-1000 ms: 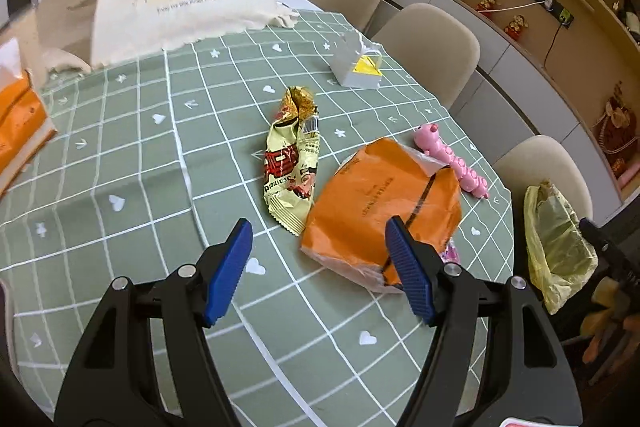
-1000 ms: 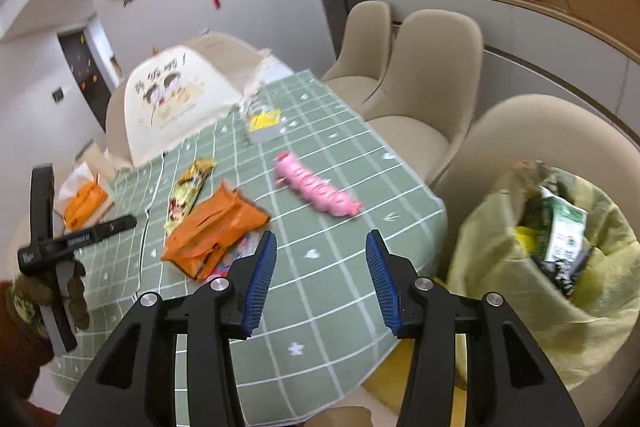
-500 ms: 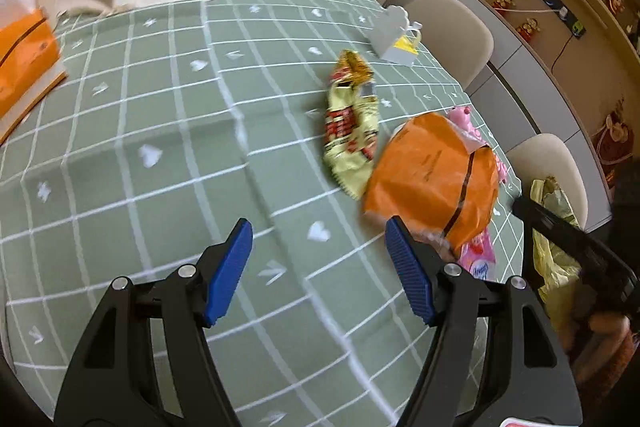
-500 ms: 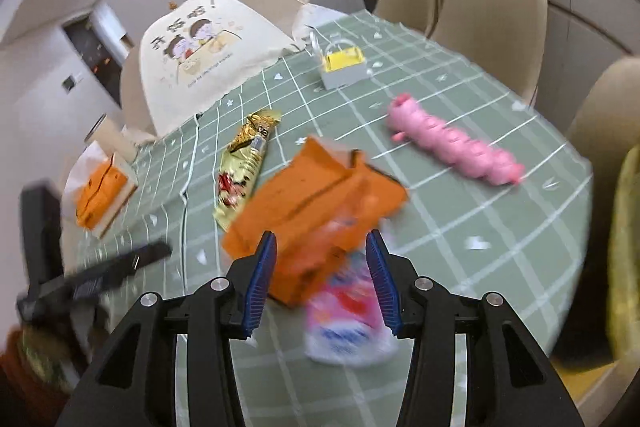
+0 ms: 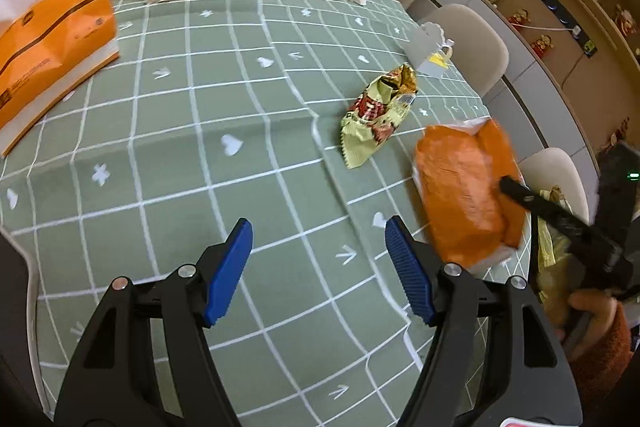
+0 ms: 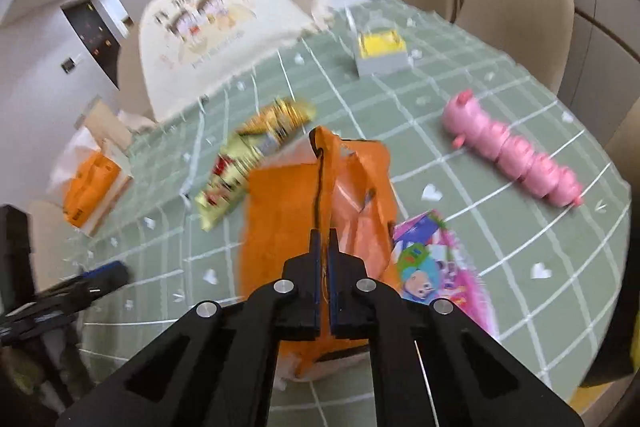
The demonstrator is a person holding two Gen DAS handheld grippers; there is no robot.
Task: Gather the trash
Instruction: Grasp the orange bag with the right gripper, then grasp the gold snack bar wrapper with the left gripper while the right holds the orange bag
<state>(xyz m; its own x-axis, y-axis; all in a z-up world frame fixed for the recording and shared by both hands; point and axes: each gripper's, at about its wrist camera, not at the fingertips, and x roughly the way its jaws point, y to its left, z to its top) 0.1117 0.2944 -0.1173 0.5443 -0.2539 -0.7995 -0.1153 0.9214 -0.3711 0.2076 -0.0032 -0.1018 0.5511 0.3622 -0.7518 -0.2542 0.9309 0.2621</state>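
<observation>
Right gripper (image 6: pixel 323 239): the blue-padded fingers have just snapped together and are clamped on a raised fold of the crumpled orange plastic bag (image 6: pixel 288 219), which otherwise lies on the green grid-patterned tabletop (image 6: pixel 480 163) near its edge. Partly under the bag's right side lies a pink cartoon-printed snack packet (image 6: pixel 436 259). Just beyond the bag's far left corner lies a yellow and red foil snack wrapper (image 6: pixel 248 163), blurred in this view. A pink segmented caterpillar toy (image 6: pixel 516 155) lies well apart to the right, and a small grey box with a yellow top (image 6: pixel 380 55) stands farther back.

Left gripper (image 5: pixel 318 269): the blue fingers (image 5: pixel 230 269) stand wide apart with nothing between them, hovering above bare tabletop to the left of the bag. At the far left of that view rests an orange tissue pack (image 5: pixel 48 39). A yellowish trash bag (image 5: pixel 550 247) shows beyond the table's right edge, mostly hidden behind the right gripper.
</observation>
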